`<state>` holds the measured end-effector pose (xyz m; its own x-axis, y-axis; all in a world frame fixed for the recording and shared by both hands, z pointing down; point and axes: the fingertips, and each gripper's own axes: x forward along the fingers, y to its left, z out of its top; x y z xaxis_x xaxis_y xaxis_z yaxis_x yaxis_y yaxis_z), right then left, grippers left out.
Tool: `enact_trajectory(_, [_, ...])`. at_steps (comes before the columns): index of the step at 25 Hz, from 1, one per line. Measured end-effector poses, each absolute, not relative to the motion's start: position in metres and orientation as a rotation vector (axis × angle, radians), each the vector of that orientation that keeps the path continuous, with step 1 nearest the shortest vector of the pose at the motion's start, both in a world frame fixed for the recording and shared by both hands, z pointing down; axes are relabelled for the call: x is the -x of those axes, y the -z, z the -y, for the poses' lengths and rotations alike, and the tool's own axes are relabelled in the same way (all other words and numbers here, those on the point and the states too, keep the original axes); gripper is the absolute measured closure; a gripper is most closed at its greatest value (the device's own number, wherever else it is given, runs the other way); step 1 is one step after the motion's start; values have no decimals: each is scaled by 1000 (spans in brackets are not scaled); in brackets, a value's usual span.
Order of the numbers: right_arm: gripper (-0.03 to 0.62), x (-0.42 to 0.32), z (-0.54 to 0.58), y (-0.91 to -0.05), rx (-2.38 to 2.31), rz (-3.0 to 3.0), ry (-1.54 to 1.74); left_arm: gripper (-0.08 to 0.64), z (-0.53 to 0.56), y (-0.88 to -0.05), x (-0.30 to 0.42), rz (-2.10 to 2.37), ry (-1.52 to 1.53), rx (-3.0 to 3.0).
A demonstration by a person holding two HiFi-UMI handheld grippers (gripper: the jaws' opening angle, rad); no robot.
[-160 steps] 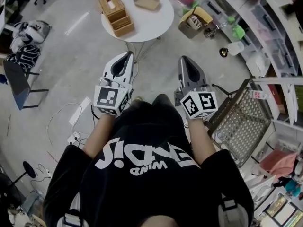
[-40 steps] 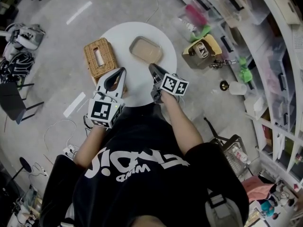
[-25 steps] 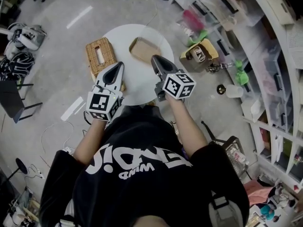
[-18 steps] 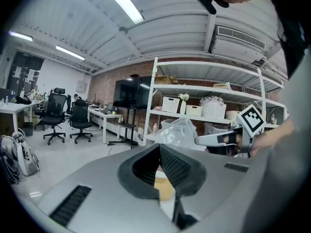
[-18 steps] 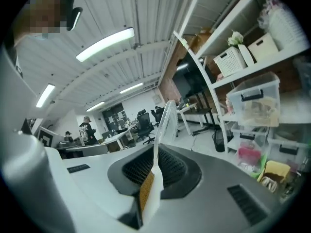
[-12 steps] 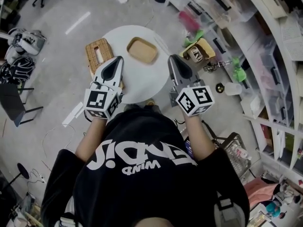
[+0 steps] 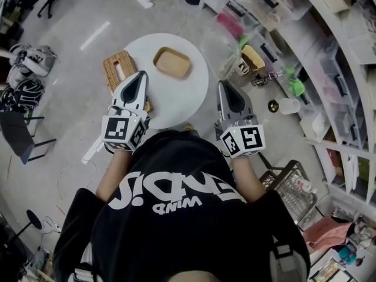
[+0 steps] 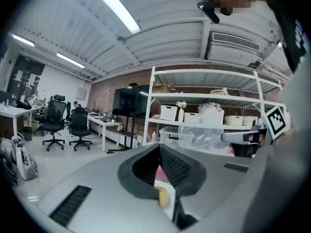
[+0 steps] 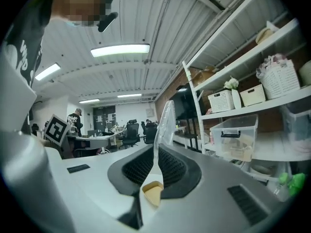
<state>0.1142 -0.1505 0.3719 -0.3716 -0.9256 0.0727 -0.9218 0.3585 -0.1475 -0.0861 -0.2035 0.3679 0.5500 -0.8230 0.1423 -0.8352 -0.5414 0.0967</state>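
Note:
In the head view my left gripper (image 7: 141, 76) hangs over the left edge of a round white table (image 7: 185, 96), beside a wicker tissue box (image 7: 116, 69). Its jaws are shut with nothing between them (image 8: 160, 164). My right gripper (image 7: 225, 85) is just off the table's right edge, shut on a clear plastic bag (image 9: 165, 118) that stands up from its jaws (image 9: 155, 154). The same bag (image 8: 200, 130) shows in the left gripper view. A tan oval tray (image 7: 171, 62) lies on the table's far part.
White shelving with plastic bins (image 7: 329, 51) lines the right side. A yellow-lidded box (image 7: 251, 57) and a bottle (image 7: 289, 105) sit on the floor near it. A wire basket (image 7: 292, 188) stands at lower right. Bags (image 7: 26, 60), a chair (image 7: 20, 137) and cables lie at left.
My right gripper has swung from over the table out past its right edge, still shut on the plastic bag. The left gripper has barely shifted by the wicker box.

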Motion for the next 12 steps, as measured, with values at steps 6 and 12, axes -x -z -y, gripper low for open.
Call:
enact_trajectory(6, [561, -120, 149, -391, 1755, -2593, 229, 558, 203, -377, 86, 1448, -118, -2622])
enact_trajectory(12, [561, -126, 153, -407, 1779, -2574, 254, 558, 202, -391, 86, 1462, -89, -2645])
